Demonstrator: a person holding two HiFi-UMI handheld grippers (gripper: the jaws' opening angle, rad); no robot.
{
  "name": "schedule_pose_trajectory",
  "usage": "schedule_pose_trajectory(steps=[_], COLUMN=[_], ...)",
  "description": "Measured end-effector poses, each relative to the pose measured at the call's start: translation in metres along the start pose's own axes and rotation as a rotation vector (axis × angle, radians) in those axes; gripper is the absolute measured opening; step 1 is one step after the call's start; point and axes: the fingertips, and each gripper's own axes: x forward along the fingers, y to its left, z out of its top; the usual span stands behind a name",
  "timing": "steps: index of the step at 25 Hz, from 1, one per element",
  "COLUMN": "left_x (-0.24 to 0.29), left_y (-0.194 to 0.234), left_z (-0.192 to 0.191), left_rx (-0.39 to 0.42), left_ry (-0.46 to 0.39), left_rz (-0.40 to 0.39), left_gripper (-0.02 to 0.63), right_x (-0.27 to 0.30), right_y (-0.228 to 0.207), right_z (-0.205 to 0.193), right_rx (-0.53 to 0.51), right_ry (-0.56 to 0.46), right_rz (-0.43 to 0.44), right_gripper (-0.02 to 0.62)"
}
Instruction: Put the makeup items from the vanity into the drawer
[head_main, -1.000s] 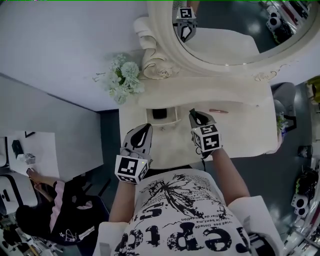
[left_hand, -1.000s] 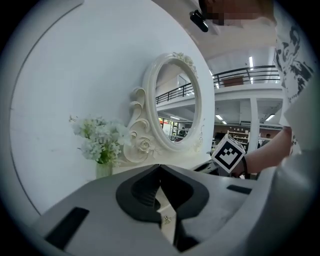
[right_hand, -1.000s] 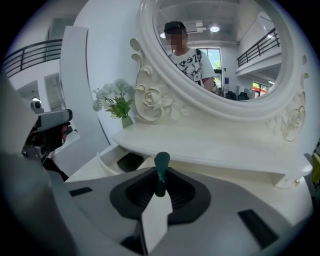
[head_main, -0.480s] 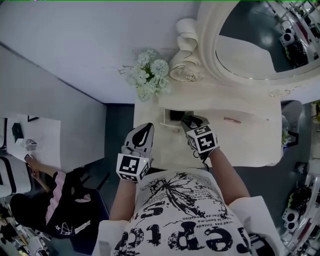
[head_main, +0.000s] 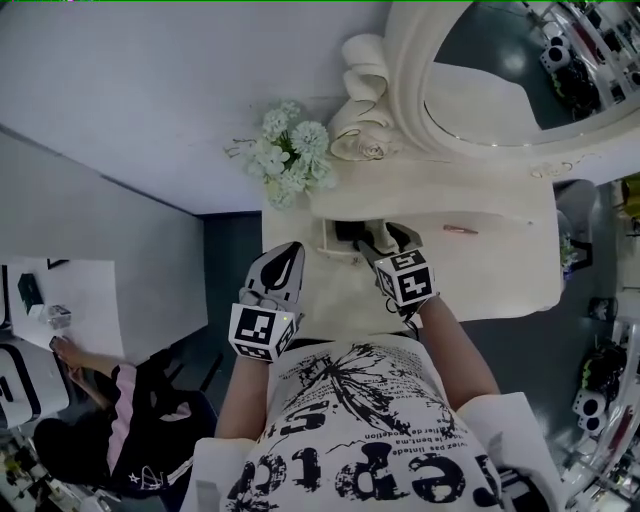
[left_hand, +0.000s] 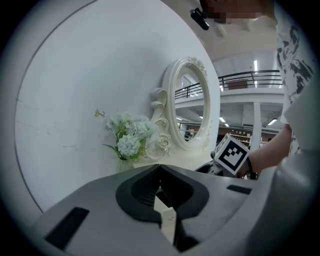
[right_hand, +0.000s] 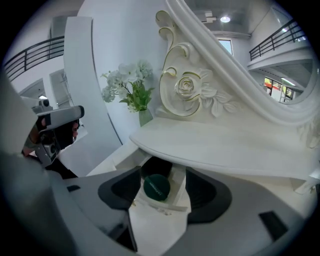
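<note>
Shifted left since a second ago, now at the open drawer (head_main: 325, 243): right tool (head_main: 386, 238), jaws just opening, released around green round makeup item (right_hand: 156, 187) lying inside, print unreadable. Left tool (head_main: 289, 254) clenched, empty, at white tabletop's (head_main: 500, 270) near left edge.

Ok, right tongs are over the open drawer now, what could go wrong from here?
The right tongs have just been opening and the green round item lies in the drawer between them, so a skewed pull-back might drag it out. The vanity top overhangs the drawer; lifting straight up may knock its edge. The slim pink item is not stowed yet and could roll when nudged.
</note>
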Motion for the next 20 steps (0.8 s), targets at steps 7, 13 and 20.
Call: schedule_pose_trajectory(steps=[7,13,20], left_x=[0.018,0.04,0.082], left_y=[-0.017,-0.049,-0.11], left_z=[0.004,0.008,0.005], left_rx=[0.041,0.045,0.038], left_ry=[0.011,0.012,0.021], left_rz=[-0.077,-0.082,-0.093], left_gripper=[0.02,0.02,0.02], right_x=[-0.024,-0.047,-0.071], right_y=[-0.036,-0.079,-0.147], right_z=[-0.012,-0.032,-0.063], right_rx=[0.089,0.127,0.139], right_ry=[-0.038,-0.039,-0.015], right_rz=[-0.087,-0.11,-0.122], right_gripper=[0.272,0.272,0.272])
